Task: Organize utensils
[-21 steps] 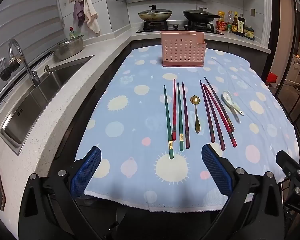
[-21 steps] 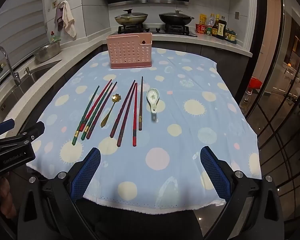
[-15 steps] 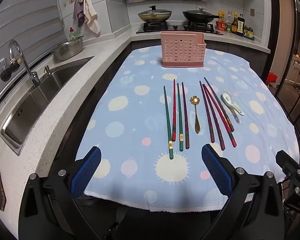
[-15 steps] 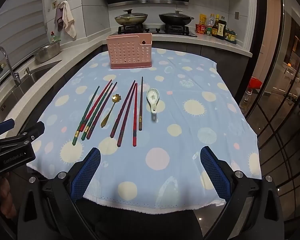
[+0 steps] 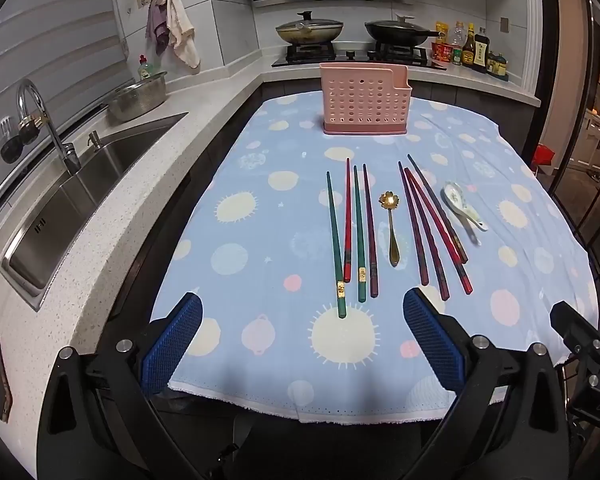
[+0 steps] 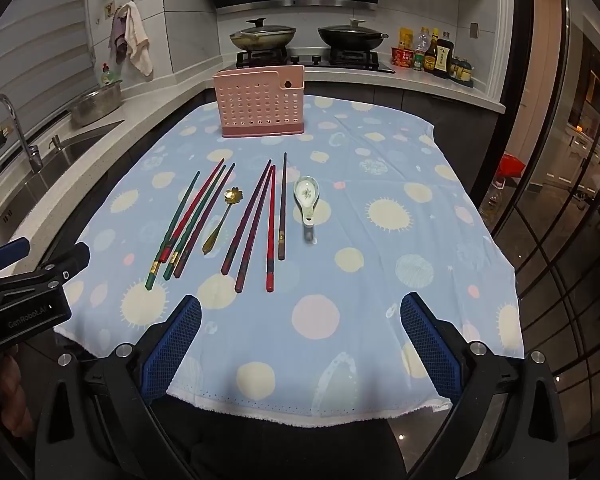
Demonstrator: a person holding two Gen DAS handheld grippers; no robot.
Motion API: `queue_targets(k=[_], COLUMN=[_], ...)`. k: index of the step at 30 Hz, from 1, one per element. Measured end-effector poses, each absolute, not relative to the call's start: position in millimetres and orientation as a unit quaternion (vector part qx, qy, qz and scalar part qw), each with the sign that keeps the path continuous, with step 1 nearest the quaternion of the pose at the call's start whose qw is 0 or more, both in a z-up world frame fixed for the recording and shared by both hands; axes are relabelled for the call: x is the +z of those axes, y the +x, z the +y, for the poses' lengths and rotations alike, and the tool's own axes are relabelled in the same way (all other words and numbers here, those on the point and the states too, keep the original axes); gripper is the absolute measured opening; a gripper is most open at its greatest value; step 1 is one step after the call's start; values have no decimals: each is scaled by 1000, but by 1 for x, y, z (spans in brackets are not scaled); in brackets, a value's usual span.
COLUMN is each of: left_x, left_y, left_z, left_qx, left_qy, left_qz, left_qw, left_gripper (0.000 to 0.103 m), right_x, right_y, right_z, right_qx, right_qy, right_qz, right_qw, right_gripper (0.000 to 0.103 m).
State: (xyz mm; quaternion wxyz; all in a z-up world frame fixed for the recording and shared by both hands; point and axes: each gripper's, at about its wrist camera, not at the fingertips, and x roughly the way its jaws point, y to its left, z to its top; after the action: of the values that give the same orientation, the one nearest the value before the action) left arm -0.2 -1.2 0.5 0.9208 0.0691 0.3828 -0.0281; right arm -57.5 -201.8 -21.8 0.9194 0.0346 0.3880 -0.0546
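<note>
Chopsticks (image 5: 356,232) lengthwise toward pink holder (image 5: 364,100); tips nearest holder.

Chopsticks (image 5: 352,236) flank spoon (image 5: 392,226) (holder (image 5: 364,100) behind).

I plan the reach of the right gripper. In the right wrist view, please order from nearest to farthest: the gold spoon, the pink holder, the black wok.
1. Gold spoon, lying on the cloth, left of centre.
2. Pink holder, upright at the cloth's far end.
3. Black wok, on the stove behind the holder.

Table w/ dotted cloth (image 5: 260,248): chopsticks (image 5: 356,232), spoons (image 5: 392,224), pink holder (image 5: 364,100)
</note>
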Motion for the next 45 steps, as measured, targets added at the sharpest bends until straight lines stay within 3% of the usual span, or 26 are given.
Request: queue_targets(k=[45], left_x=[2], left_y=[-4], left_z=[-3], left_qx=[-29], left_qy=[68], left_qz=[382], left_qw=[921], left_gripper=[96], right_x=[-22], right_y=[-58], right_z=[-203], right_qx=[-54], right_qy=[36], right_qz=[389], right_qw=[919], right_gripper=[96])
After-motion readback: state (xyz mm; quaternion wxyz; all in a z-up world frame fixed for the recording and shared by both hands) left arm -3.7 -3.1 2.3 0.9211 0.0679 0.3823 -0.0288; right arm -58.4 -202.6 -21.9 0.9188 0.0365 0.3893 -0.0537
